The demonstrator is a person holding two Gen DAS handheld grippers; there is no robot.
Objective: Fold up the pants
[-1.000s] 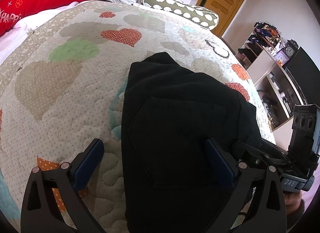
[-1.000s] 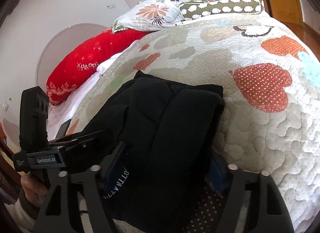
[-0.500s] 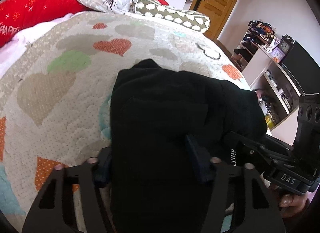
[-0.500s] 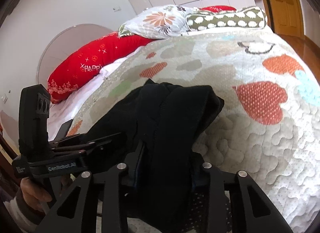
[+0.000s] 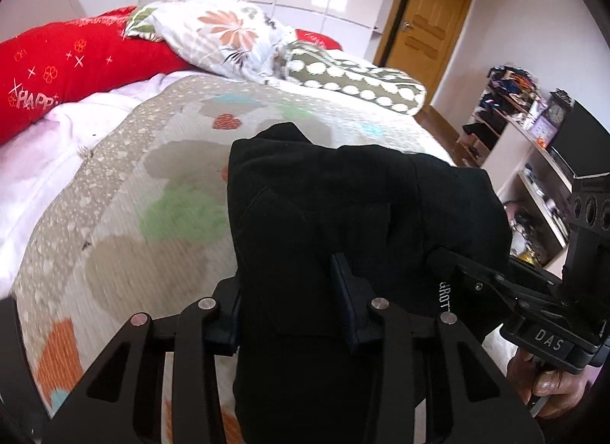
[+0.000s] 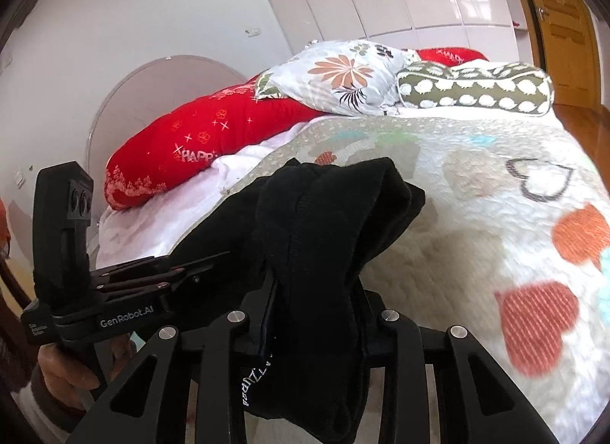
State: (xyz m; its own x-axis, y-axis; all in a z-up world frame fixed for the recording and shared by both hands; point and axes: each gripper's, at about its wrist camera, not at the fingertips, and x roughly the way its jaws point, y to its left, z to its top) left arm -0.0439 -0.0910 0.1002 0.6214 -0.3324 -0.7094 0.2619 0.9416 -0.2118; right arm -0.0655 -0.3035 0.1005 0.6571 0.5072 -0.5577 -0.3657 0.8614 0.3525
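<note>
both grippers, left (image 5: pixel 291 310) and right (image 6: pixel 316 324), jaws just closed, clamp the near edge of the pants (image 5: pixel 343 215), raised off the bed (image 5: pixel 114 215); final fold left.

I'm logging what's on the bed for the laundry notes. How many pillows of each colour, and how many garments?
Red pillows: 2, long one and another behind
White floral pillow: 1
Olive dotted pillow: 1
Black pants: 1
Total: 5
</note>
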